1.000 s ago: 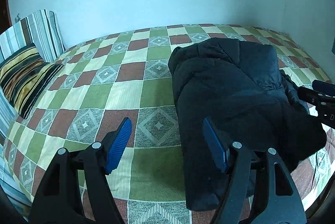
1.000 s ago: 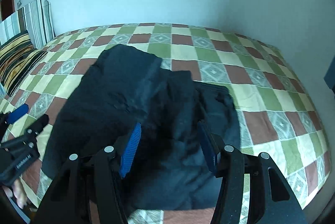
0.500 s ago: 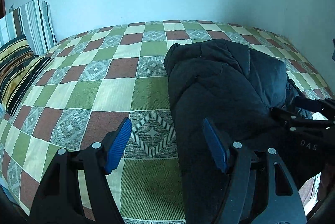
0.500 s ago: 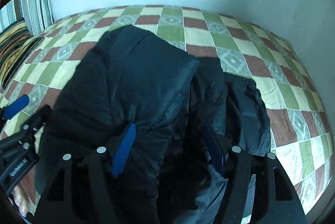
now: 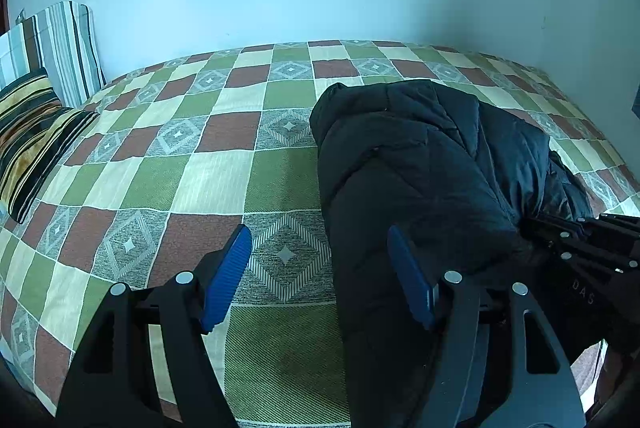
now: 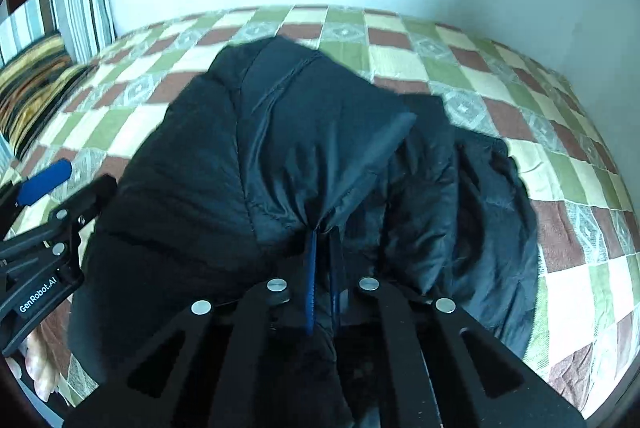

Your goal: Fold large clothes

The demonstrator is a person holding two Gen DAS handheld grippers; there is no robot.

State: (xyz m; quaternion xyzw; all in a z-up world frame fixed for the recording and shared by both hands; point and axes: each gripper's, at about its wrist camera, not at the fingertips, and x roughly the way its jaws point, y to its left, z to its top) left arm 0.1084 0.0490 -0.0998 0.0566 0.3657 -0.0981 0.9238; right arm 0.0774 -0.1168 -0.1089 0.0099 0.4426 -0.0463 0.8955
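A large black puffy jacket [image 5: 420, 163] lies bunched on the checkered bed and also fills the right wrist view [image 6: 304, 147]. My left gripper [image 5: 320, 276] is open and empty, its right blue pad [image 5: 410, 280] over the jacket's near left edge. My right gripper [image 6: 323, 240] is shut on a fold of the jacket near its front edge. It shows at the right of the left wrist view [image 5: 532, 228], and the left gripper shows at the left of the right wrist view [image 6: 60, 191].
The bed has a green, brown and cream checkered cover [image 5: 200, 163]. Striped pillows [image 5: 36, 107] lean at the far left against the pale wall. The wall runs behind the bed and along its right side.
My right gripper has moved forward onto the jacket and closed on a fold of it. The left gripper has stayed open beside the jacket's left edge.
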